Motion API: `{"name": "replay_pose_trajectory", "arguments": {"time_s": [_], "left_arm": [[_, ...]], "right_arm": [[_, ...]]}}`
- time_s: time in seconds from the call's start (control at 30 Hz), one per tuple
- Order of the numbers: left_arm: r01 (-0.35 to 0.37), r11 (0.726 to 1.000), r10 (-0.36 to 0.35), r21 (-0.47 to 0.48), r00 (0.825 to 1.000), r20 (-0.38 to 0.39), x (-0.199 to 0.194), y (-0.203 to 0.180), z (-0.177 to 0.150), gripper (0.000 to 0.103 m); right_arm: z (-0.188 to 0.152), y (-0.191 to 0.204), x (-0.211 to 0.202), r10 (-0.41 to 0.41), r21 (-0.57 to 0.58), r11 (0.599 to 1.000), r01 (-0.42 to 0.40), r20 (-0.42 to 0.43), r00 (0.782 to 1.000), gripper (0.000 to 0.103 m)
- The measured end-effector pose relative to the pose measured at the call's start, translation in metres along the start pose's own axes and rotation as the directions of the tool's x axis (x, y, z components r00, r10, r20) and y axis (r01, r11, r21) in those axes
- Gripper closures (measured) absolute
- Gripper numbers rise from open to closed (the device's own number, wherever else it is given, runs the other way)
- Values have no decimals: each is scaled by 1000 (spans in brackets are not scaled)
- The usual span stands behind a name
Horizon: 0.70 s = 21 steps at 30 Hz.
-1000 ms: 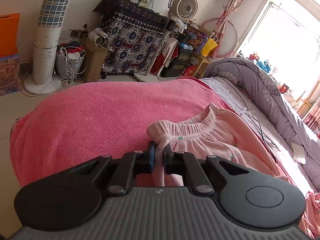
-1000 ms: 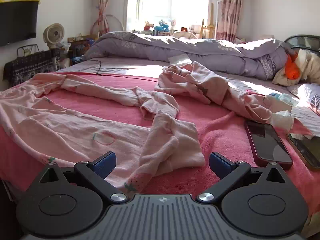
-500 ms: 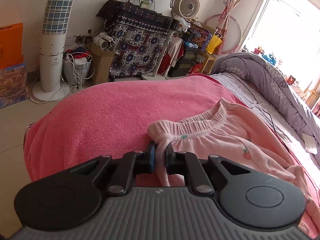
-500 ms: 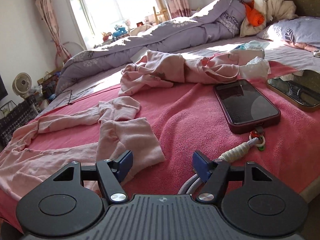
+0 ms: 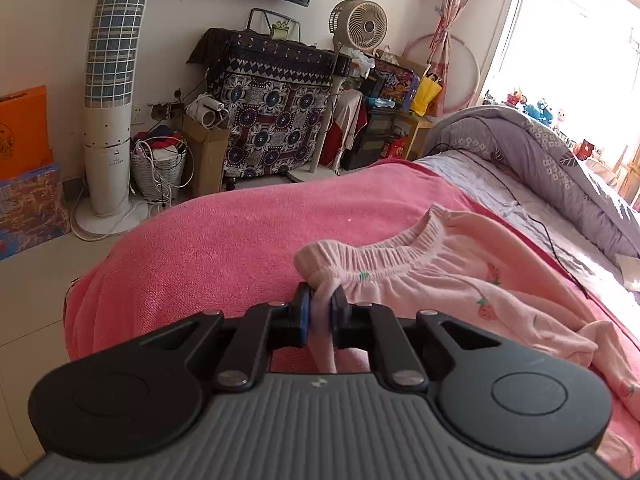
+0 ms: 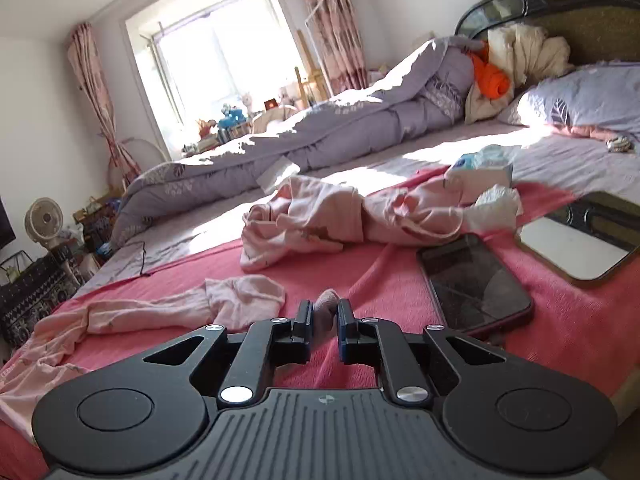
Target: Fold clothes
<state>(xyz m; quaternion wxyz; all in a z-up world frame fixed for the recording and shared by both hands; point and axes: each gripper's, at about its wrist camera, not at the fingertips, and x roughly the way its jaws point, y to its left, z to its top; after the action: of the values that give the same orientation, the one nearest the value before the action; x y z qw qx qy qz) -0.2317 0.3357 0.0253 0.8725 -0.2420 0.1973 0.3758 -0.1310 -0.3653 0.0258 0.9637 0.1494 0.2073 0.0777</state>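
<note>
Both grippers pinch the pink trousers on the bed.

Left gripper clenches the waistband; right gripper grips what looks like a leg cuff, probably to stretch the trousers flat over the blanket before folding.

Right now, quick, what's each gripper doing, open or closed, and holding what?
Left gripper: closed on the waistband corner of the pink pants.
Right gripper: closed on a pink trouser cuff.
</note>
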Motion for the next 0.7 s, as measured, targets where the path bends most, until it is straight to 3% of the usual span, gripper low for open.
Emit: {"name": "replay_pose_trajectory", "arguments": {"time_s": [0.07, 0.17, 0.33, 0.4, 0.47, 0.57, 0.7], "left_arm": [[8, 1000, -8, 24, 1000, 4, -6, 1, 0, 91], [-2, 999, 3, 46, 1000, -25, -3, 7, -5, 89], [-14, 999, 16, 43, 998, -59, 11, 14, -11, 80], [-28, 997, 32, 66, 998, -57, 12, 11, -10, 78], [-31, 996, 36, 78, 997, -66, 11, 10, -8, 76], [-21, 999, 25, 44, 996, -82, 7, 18, -2, 56], [46, 991, -62, -126, 990, -124, 4, 48, 9, 53]], "right_arm": [[-2, -1, -13, -15, -40, 999, 15, 4, 1000, 92], [-20, -9, -15, -51, -64, 997, 45, -87, 995, 92], [-61, -23, 3, -155, -97, 986, 135, -250, 956, 92], [-65, -24, 5, -221, -140, 972, 191, -250, 943, 92], [-59, -30, 2, -240, -137, 968, 212, -230, 943, 90], [-42, -32, -7, -232, -131, 968, 213, -152, 961, 84], [-14, -8, 7, -143, -187, 974, 128, -71, 987, 58]]}}
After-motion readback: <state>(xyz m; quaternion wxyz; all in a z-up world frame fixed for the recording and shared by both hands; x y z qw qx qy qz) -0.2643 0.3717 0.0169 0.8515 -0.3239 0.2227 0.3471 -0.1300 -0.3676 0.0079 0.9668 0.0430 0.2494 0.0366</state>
